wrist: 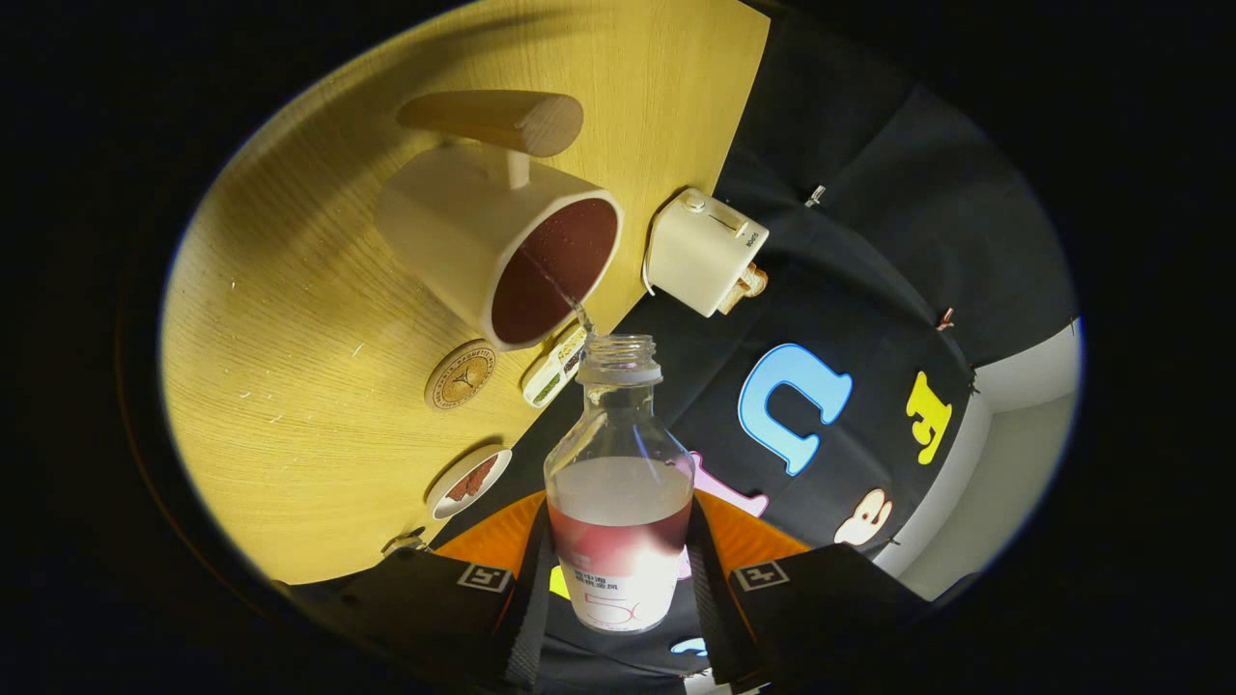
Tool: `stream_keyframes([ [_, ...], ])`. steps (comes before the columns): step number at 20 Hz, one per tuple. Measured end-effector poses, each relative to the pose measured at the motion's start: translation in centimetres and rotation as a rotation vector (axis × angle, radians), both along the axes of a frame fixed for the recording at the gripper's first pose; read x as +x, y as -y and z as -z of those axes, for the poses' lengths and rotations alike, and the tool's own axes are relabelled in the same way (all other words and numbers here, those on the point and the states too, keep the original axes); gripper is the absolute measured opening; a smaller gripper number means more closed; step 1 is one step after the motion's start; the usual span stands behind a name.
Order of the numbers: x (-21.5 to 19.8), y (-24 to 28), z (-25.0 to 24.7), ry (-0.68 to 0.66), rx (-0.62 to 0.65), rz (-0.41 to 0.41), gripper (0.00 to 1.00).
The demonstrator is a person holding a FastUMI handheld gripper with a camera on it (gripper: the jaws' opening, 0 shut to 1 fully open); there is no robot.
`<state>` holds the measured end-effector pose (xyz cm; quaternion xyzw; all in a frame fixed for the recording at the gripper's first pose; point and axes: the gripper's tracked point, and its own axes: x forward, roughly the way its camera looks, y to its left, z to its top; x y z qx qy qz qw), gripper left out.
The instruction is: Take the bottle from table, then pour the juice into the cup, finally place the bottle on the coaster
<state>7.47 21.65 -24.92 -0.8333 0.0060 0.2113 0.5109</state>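
gripper clamping bottle, juice stream into cup

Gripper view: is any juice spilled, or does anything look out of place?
No spill stands out. The tool grips the tilted clear plastic bottle, and a thin stream from its mouth lands inside the cream cup with a wooden handle. The wooden table around the cup looks dry.

The wooden table bears a cup, two coasters, and a white box.

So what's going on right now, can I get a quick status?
Tongs shut on bottle. Bottle tipped, juice streaming into cup. Nothing in the way.
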Motion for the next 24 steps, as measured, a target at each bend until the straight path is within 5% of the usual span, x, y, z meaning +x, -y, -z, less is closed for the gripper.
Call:
stream_keyframes([
  [17,-0.2,0.2,0.1,-0.003,-0.019,-0.026,0.68],
  [24,-1.0,1.5,1.6,-0.086,0.167,0.111,0.68],
])
